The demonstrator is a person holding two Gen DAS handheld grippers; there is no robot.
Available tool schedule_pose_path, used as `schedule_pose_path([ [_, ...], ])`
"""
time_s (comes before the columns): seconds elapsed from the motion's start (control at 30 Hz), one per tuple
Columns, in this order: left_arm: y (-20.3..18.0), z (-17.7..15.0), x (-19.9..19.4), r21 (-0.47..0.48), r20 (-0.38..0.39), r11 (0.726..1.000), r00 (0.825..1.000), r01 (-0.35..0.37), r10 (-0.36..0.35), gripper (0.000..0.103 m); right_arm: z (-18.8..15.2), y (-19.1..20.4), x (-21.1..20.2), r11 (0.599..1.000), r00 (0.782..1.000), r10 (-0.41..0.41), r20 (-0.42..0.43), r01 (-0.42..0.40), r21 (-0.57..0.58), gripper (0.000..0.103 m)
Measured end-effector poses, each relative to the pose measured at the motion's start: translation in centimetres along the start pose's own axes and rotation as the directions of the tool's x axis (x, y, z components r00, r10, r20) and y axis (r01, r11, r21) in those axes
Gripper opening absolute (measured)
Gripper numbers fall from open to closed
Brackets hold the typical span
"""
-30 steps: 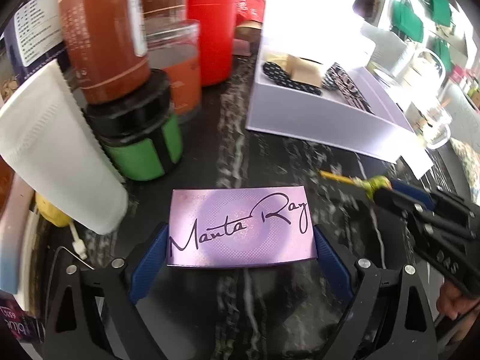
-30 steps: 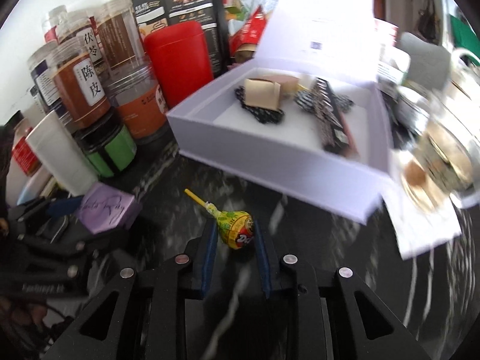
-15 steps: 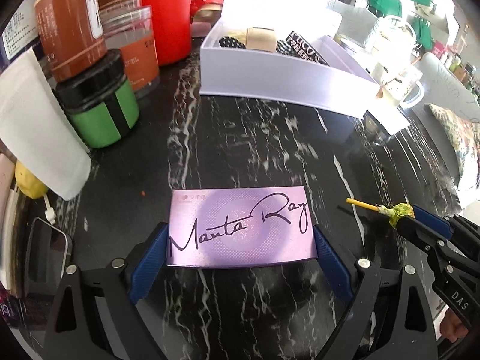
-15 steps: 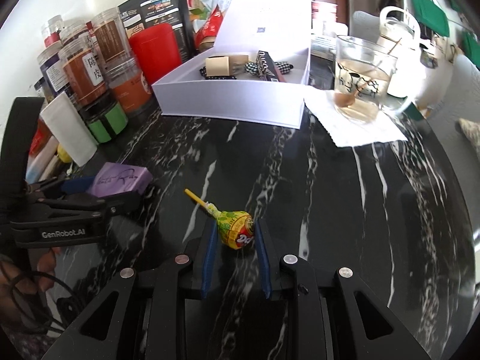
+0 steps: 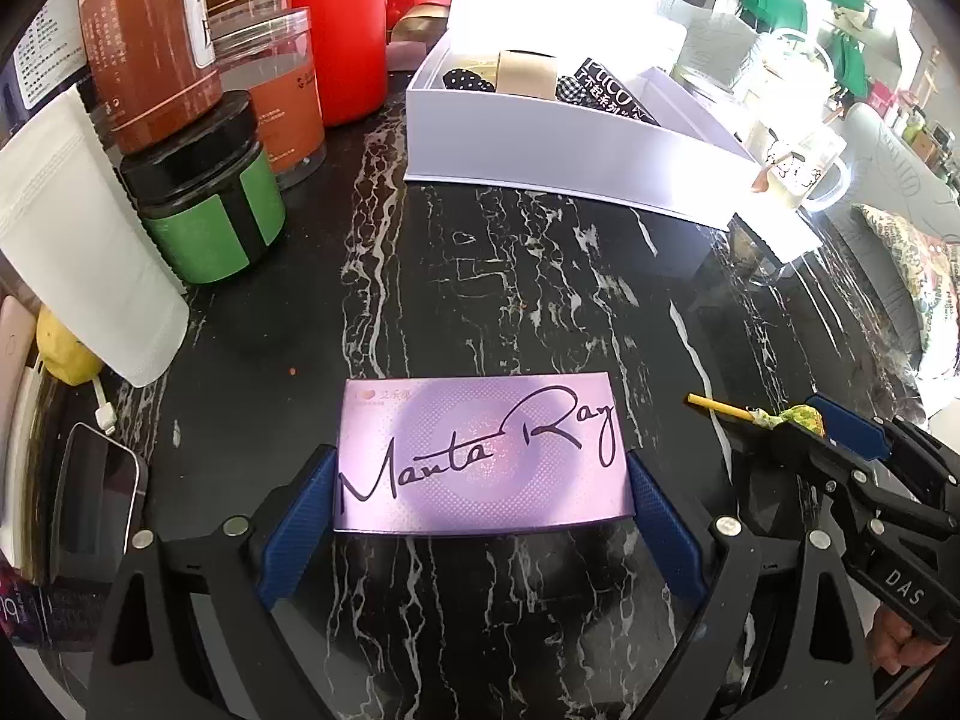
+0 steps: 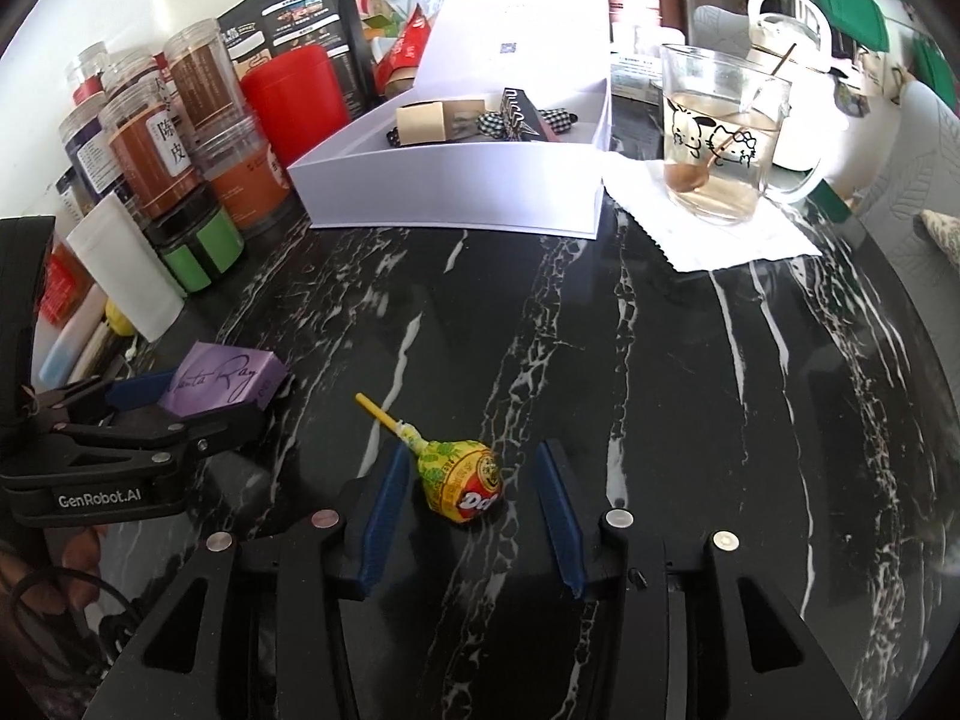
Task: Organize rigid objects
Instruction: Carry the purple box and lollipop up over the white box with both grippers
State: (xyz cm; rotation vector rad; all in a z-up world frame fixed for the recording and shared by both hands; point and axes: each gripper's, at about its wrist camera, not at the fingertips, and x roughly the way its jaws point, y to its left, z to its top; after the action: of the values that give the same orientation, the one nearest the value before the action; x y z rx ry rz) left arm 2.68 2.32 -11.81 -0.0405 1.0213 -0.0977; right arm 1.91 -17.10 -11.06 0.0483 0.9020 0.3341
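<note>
Marble worktop (image 6: 690,420), black with white veins, carries everything in view. The left hand-held gripper (image 5: 480,501) is clamped on a purple box (image 5: 483,459) lettered "Manta Ray", its blue pads pressing the box's two short ends. The right hand-held gripper (image 6: 474,501) has its fingers spread apart, and a lollipop (image 6: 459,477) in a yellow wrapper lies on the worktop between them, nearer the left pad (image 6: 384,510), with its yellow stick pointing forward and to the left. Whether that pad touches the wrapper cannot be told. Ahead of both hand-held grippers stands an open white box (image 6: 456,192) holding small items. To its left are a red canister (image 5: 339,30) and a green-banded jar (image 5: 204,216). Ahead and to the right of the right hand-held gripper, a glass mug (image 6: 720,138) sits on a white napkin (image 6: 738,237).
</note>
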Motion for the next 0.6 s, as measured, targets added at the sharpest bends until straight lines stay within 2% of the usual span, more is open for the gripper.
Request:
schedule_pose_path([
  [0.03,0.0,0.0,-0.1,0.000,0.002,1.000,1.000,-0.002,0.002,0.094,-0.1,0.1,-0.1,1.000,1.000,0.003,0.004,-0.003,-0.006,0.044],
  [0.1,0.0,-0.1,-0.3,-0.003,0.006,1.000,1.000,-0.004,0.004,0.094,-0.3,0.1,-0.2,1.000,1.000,0.020,0.009,-0.020,-0.014,0.026],
  [0.27,-0.4,0.0,-0.9,0.009,0.021,1.000,1.000,-0.006,0.006,0.094,-0.4,0.2,-0.5,1.000,1.000,0.027,0.006,-0.027,-0.013,0.026],
  [0.6,-1.5,1.4,-3.1,0.044,0.086,0.999,0.996,-0.002,-0.002,0.094,0.4,0.3,-2.6,1.000,0.998,0.014,0.060,-0.013,-0.017,0.025],
])
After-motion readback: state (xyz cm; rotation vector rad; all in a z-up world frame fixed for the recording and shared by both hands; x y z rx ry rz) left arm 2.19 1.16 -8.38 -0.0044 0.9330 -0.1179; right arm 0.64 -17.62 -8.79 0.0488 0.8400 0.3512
